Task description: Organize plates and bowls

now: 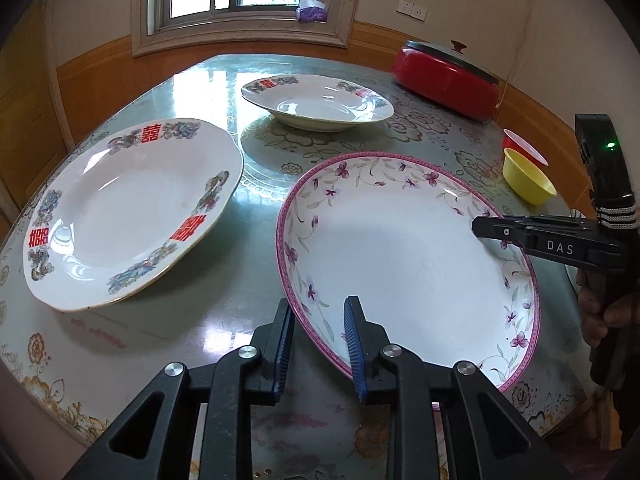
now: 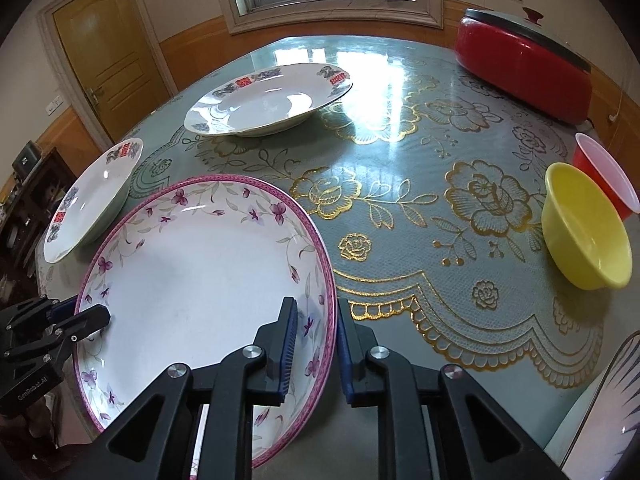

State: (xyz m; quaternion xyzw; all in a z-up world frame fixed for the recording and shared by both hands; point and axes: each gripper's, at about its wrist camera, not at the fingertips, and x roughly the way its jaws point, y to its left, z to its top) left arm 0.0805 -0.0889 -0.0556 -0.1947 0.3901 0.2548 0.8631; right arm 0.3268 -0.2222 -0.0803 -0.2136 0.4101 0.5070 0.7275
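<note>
A large pink-rimmed floral plate (image 1: 404, 256) (image 2: 192, 280) lies near the table's front edge. My left gripper (image 1: 318, 320) straddles its near-left rim, jaws apart with a gap to the rim. My right gripper (image 2: 316, 324) straddles its right rim, jaws close around it but with gaps showing; it also shows in the left wrist view (image 1: 480, 229). Two white plates with red characters lie on the table: one at the left (image 1: 128, 208) (image 2: 90, 196), one farther back (image 1: 320, 100) (image 2: 268, 98). A yellow bowl (image 1: 526, 178) (image 2: 586, 228) and a red bowl (image 1: 520, 146) (image 2: 604, 176) sit at the right.
A red lidded electric pot (image 1: 448, 76) (image 2: 524, 68) stands at the back right. The table (image 2: 400, 184) has a green floral cover. A patterned plate's edge (image 2: 608, 400) shows at the lower right. A window and a wooden door are behind.
</note>
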